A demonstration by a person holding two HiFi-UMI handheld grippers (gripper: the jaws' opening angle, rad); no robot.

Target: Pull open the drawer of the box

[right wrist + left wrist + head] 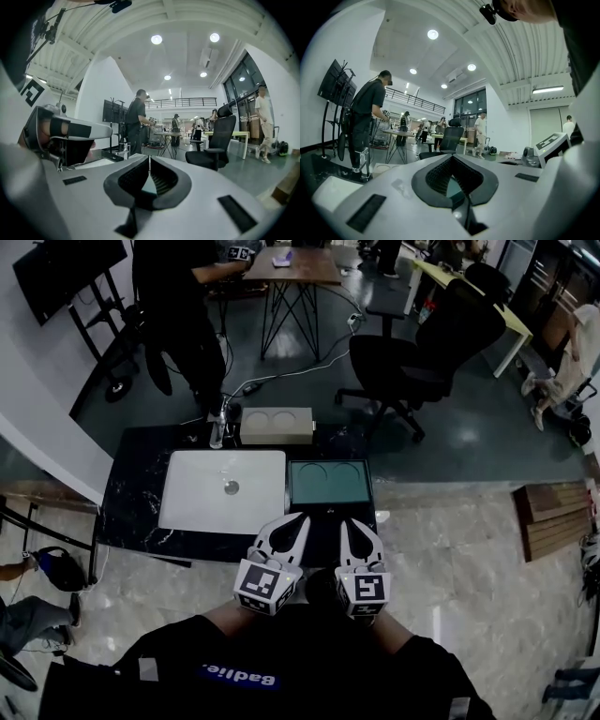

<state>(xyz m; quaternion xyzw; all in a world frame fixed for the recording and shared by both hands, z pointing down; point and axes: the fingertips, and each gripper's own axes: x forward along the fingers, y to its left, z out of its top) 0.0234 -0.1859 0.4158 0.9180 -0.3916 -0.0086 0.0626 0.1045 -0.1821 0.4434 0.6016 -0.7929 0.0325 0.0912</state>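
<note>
Across table (pixel 131 486) from right gripper (pixel 348 527): box (pixel 277 426), well apart.

I see a dark marble surface (pixel 136 486) w/ a white sink (pixel 202 495) at left, green tray (pixel 328 482) just beside it, beige box (pixel 277 426) at far edge.

A black office chair (pixel 412 362) stands beyond the white basin (pixel 199 486).

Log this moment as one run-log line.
phase: pre-approach | left gripper: shut, empty | right gripper: shut, empty | beige rectangular box: untouched, far edge of black stone-look table
</note>
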